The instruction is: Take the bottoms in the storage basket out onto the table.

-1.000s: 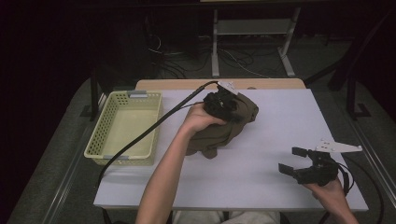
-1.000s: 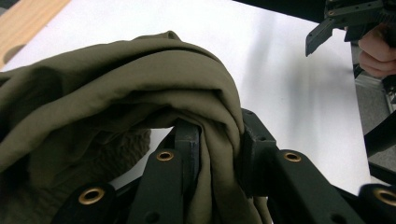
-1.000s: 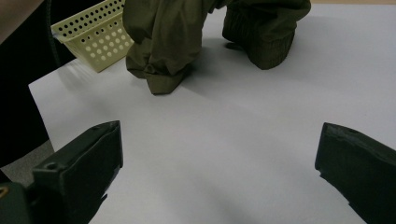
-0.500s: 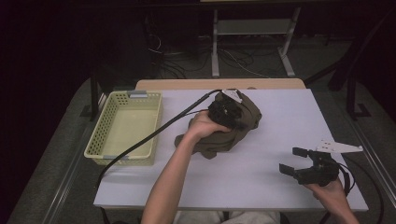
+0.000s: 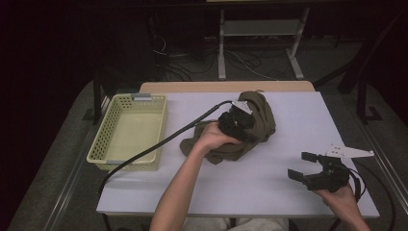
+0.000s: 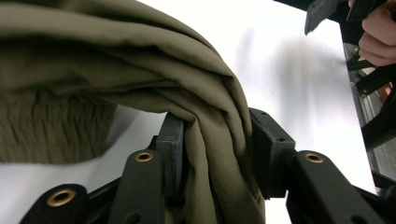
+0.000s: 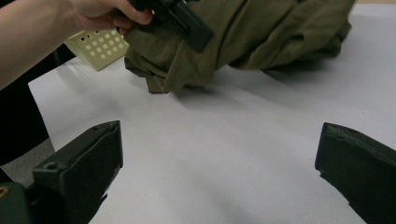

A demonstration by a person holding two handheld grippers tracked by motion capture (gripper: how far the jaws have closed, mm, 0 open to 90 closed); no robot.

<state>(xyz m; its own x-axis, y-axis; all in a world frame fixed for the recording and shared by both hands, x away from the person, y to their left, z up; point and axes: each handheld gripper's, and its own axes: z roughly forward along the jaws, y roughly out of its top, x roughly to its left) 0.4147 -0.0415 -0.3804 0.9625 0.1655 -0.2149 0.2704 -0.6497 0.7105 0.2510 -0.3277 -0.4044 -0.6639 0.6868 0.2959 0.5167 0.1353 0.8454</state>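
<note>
An olive-green garment (image 5: 262, 113) lies bunched on the white table (image 5: 269, 187), just right of its middle. My left gripper (image 5: 246, 134) reaches down into the heap from above. In the left gripper view a thick fold of the garment (image 6: 140, 70) fills the gap between the left gripper's (image 6: 217, 144) pads and touches both; the jaws have just been opening around it. My right gripper (image 5: 300, 166) hovers at the near right of the table, open, nothing between its jaws. The right gripper view has the right gripper (image 7: 219, 163) facing the garment (image 7: 261, 32) and the left gripper (image 7: 187, 23).
A pale yellow perforated basket (image 5: 103, 144) stands at the table's left edge, with nothing visible in it. The left gripper's black cable (image 5: 159, 144) runs across the table in front of the basket. Dark floor, cables and a metal stand lie beyond the far edge.
My left hand has sunk with the garment, and the cloth now rests lower and flatter on the table. The right gripper has stayed where it was.
</note>
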